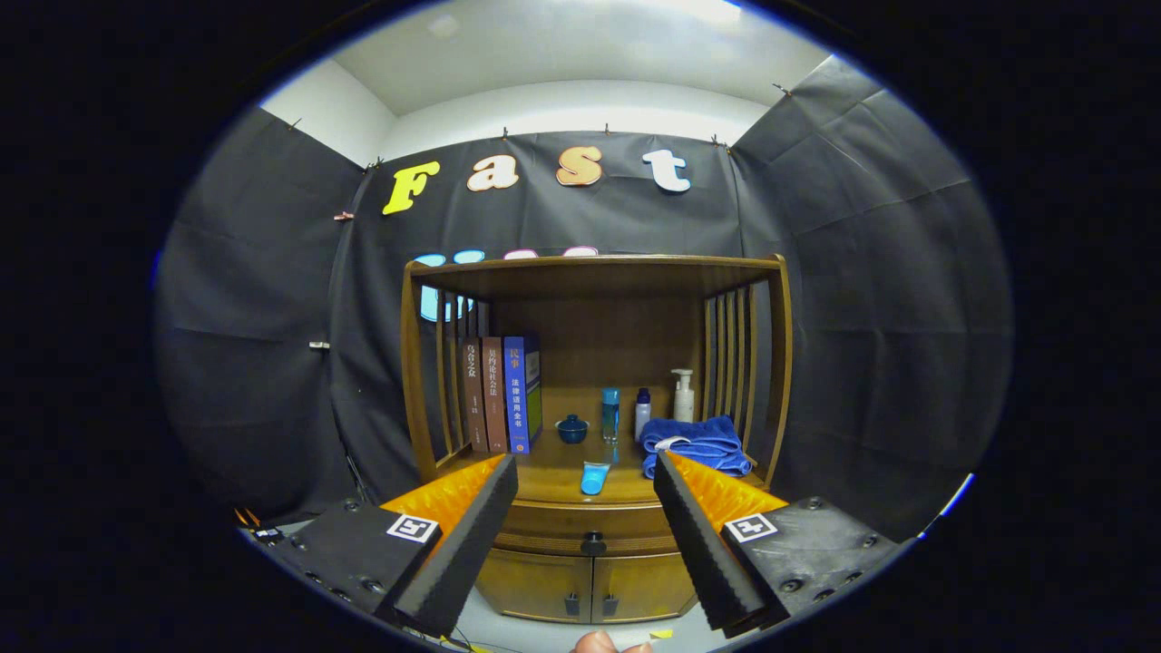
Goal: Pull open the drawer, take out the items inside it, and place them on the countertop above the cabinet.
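Tongs [585,535] released, fingers spread wide, nothing between them. Each finger [458,553] carries a square black-and-white marker tag on its block.

Three books [502,394] stand upright beyond the left finger, spines printed in Chinese characters; too small to read reliably.

Drawer [580,524] lies straight ahead, framed between the fingers, front flush and closed; its dark round knob [593,543] sits on the centre line. Cabinet doors [590,585] below it, closed, with small dark pulls.

Bench [553,481] above the drawer: a light-blue tube [594,477] near its front edge between the fingers, bare wood on both sides of it. Beyond: small blue lidded pot [571,428], blue bottle [610,414], white bottle [642,413], pump bottle [683,395]. Folded blue towel [697,443] just beyond the right finger. Slatted side rails [730,363] and a top board bound the bench space.
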`<state>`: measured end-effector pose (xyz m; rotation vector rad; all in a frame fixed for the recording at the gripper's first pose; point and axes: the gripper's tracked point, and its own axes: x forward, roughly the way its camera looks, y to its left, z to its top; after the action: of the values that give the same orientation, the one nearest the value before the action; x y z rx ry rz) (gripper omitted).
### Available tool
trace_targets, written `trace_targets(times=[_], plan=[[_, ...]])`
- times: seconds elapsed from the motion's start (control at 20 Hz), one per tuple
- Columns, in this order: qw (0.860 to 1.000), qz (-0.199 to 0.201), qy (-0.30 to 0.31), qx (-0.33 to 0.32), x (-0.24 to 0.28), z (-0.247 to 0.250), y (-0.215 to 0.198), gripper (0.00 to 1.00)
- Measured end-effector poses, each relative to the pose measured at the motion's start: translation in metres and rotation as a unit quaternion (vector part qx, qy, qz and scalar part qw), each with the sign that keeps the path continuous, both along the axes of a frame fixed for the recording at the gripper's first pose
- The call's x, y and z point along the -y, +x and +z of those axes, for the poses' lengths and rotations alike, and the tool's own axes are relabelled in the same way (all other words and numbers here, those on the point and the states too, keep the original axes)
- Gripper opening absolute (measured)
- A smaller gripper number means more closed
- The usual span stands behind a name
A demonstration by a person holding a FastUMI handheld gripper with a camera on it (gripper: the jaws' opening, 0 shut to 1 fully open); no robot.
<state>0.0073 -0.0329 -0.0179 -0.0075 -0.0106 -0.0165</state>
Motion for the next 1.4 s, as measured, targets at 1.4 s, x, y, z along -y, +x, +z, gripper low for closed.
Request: trace_targets(times=[1.4], plan=[[1.000,-0.010,0.004,0.007,0.006,0.007,-0.009,0.99]])
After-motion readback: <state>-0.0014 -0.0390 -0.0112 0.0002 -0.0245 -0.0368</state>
